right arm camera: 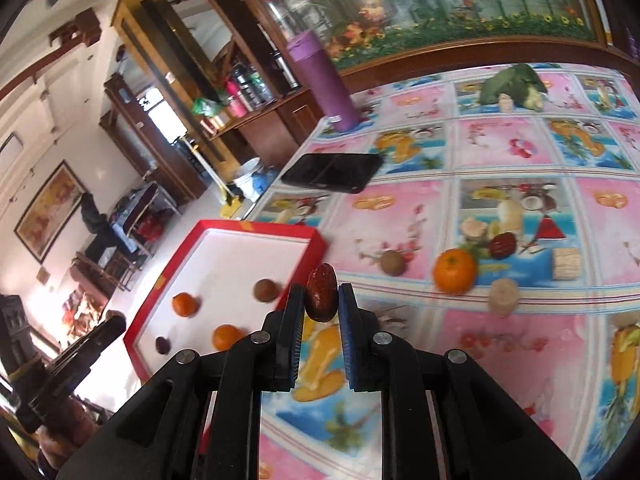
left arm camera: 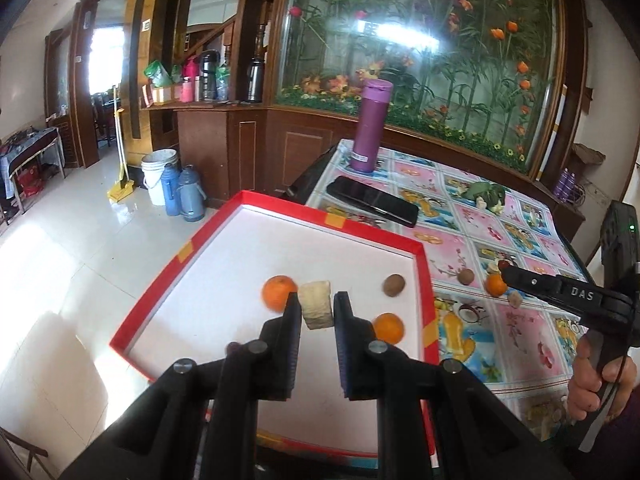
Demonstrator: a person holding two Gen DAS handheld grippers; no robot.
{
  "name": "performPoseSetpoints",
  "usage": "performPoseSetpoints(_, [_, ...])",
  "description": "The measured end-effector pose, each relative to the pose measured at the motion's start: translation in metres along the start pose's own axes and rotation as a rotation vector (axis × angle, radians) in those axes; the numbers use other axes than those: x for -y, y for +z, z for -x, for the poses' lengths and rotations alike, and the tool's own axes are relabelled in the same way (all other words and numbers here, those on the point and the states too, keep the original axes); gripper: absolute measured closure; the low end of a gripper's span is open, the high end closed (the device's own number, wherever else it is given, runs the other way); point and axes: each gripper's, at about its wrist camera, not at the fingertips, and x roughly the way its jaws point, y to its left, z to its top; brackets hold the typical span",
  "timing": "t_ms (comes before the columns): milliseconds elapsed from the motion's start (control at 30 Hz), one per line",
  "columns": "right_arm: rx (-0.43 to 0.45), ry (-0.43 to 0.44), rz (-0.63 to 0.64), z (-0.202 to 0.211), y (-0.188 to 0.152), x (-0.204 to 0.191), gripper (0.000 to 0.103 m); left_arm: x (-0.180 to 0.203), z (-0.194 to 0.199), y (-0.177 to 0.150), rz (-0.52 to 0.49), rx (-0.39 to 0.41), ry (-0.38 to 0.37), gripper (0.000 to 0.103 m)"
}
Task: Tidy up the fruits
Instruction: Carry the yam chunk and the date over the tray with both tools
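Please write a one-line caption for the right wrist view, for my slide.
Right claw shut on a red date, held above the tablecloth beside the red tray.

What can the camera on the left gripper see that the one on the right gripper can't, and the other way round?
Only the left wrist view shows the pale chunk pinched in the left gripper, above the tray.

Only the right wrist view shows the red date clamped in the right gripper, and the square cracker on the tablecloth.

Both show the red tray with two oranges and a brown fruit inside, the purple flask, the black phone and the loose orange.
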Motion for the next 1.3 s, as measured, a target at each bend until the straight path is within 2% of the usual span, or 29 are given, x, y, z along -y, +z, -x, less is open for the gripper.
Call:
performPoseSetpoints(233, [-0.073, 0.085, 0.098, -0.019, -0.014, -0.059, 0.087, -0.04, -0.014, -0.006, 0.042, -0.03, 0.058, 0.085])
performPoseSetpoints(467, [-0.171, 0.124, 0.176, -0.049, -0.038, -0.096, 0.087, -0.05, -0.025, -0.015, 0.046, -0.07, 0.059, 0.085])
performPoseSetpoints(600, [-0.221, 0.122, 0.216, -0.066, -0.052, -0.11, 0.087, -0.053, -0.031, -0.009, 0.032, -0.071, 0.077, 0.085])
performPoseSetpoints(800, [-0.248, 0.116, 0.27, -0.075, -0.064, -0.123, 0.087, -0.066, -0.047, -0.001, 0.016, -0.099, 0.127, 0.085])
performPoseSetpoints(1300, [-0.271, 0.05, 0.301, -0.089, -0.07, -0.131, 0.087, -0.071, -0.067, -0.003, 0.006, -0.169, 0.115, 0.085])
